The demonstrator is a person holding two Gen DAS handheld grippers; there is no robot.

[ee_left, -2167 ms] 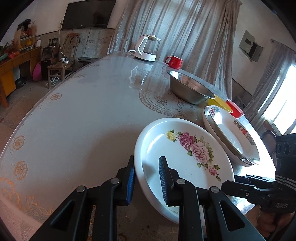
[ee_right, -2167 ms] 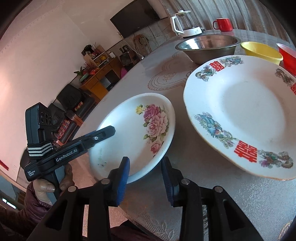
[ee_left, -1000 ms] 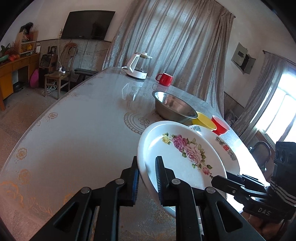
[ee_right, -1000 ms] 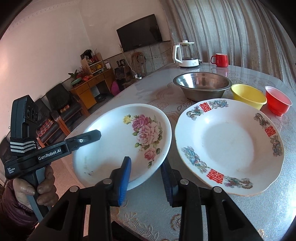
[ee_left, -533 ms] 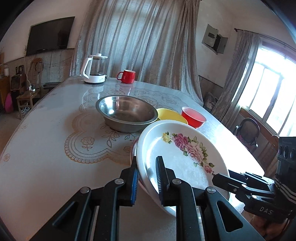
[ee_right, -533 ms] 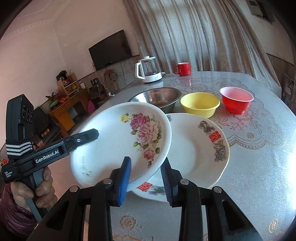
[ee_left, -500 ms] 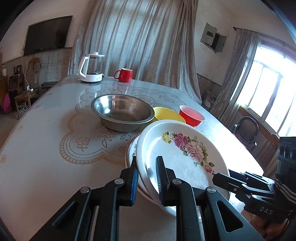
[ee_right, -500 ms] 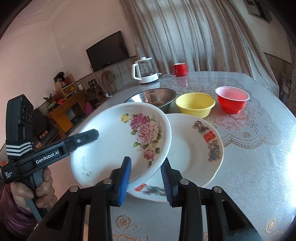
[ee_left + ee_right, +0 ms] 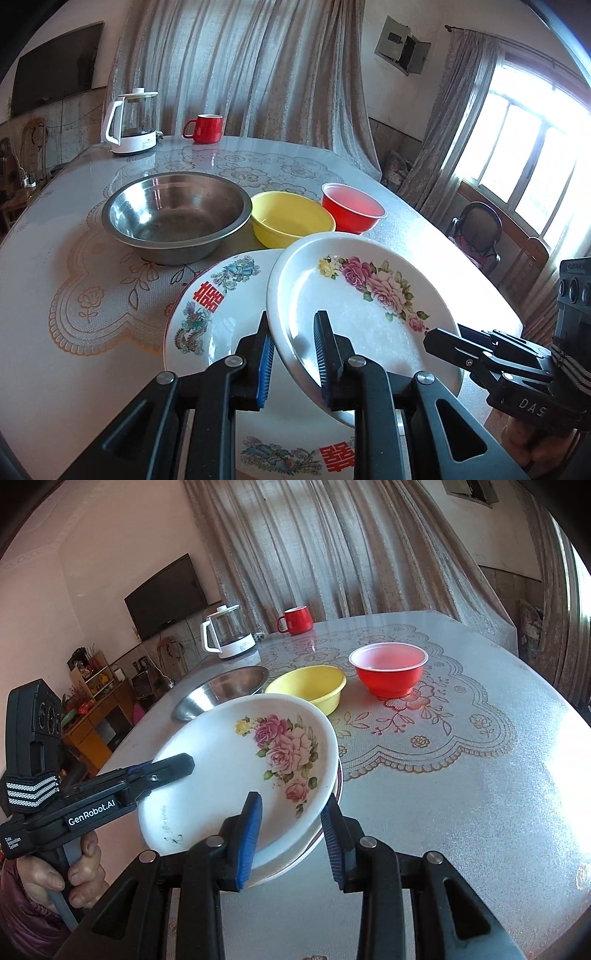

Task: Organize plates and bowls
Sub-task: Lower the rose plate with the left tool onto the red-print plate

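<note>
- Two tools share one load: the left tool [image 9: 291, 354] pinches the near rim of the rose plate [image 9: 364, 306], one pad under and one over; the right tool [image 9: 291, 834] straddles the opposite rim, and whether its pads actually bite I cannot tell.
- Rose plate hangs tilted over the red-character plate [image 9: 218, 306], which lies flat on the desk [image 9: 55, 266]. Whether the two plates touch anywhere is unclear.
- Beyond, toward 12 o'clock in the left view: steel bowl [image 9: 173, 218], yellow bowl [image 9: 291, 221], red bowl [image 9: 352, 206], in a row left to right.
- Step in hand, as I judge it: nest the rose plate on the lower one. Level it first, centre rim over rim, lower both sides together, then release only once it sits.
- Risk: letting one side go early tips the plate and chips a rim.
- Orientation: round plate, no true long axis; face up, rose spray toward 1 o'clock in the left view.
</note>
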